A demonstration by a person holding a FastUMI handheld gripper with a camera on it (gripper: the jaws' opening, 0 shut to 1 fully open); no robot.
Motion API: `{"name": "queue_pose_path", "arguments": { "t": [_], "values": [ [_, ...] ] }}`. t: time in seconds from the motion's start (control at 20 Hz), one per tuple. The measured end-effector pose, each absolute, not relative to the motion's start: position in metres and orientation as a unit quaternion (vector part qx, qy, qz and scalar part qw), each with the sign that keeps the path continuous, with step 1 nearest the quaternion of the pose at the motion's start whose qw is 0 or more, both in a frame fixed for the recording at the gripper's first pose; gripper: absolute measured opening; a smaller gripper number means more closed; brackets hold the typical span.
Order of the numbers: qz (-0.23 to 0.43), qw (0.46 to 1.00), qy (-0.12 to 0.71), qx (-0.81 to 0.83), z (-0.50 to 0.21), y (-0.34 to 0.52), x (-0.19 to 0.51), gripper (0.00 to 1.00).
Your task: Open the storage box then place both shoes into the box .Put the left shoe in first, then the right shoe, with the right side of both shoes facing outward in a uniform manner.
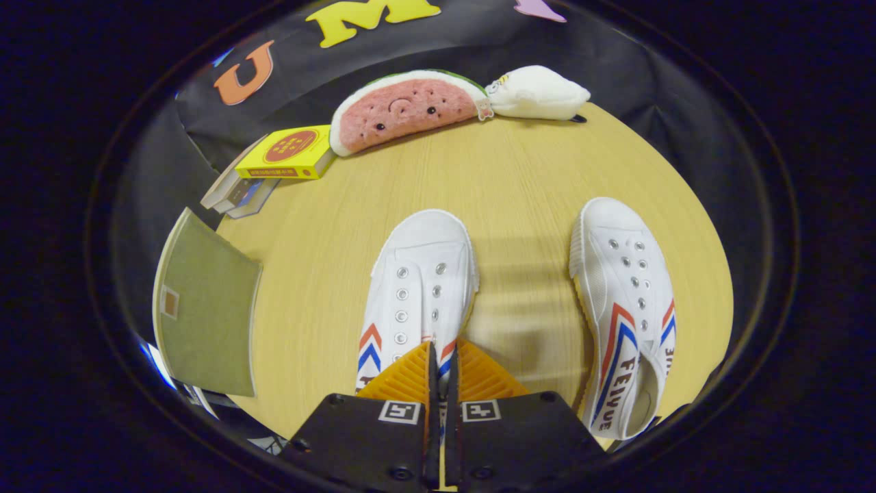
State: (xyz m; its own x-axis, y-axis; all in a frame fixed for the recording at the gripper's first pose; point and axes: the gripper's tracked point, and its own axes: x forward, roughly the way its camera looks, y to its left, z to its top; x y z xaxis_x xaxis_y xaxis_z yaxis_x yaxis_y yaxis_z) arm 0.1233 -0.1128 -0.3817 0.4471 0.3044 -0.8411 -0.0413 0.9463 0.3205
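Gripper view was taken from above the bench (520, 178), looking forward along the two fingers. The gripper (443, 370) was seen nearly closed, its fingers brought together over the rear part of the nearer shoe (424, 274); something thin of that shoe, probably the edge of its opening or the tongue, appeared to be pinched between them, though firm pressure from both fingers could not be confirmed. That shoe lay straight ahead, its long axis running toward 12 o'clock with the toe pointing away. The second shoe (626, 301) lay at about 2 o'clock, well apart, toe also away and heel swung slightly outward. The storage box (205, 305), its greenish lid seemingly swung open, stood at about 9 o'clock off the bench edge. The coming move was judged to turn on that leftward carry, with the shoe turned so its right side faces outward.
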Motion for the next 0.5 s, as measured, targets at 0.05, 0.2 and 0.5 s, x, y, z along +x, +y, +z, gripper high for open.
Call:
{"name": "queue_pose_path", "arguments": {
  "t": [0.05,0.2,0.5],
  "values": [
    [0.103,0.842,0.514,0.130,-0.379,-0.112,0.124,0.08],
    [0.106,0.845,0.507,0.133,-0.367,-0.107,0.120,0.06],
    [0.101,0.847,0.495,0.165,-0.335,-0.093,0.103,0.06]
  ]
}}
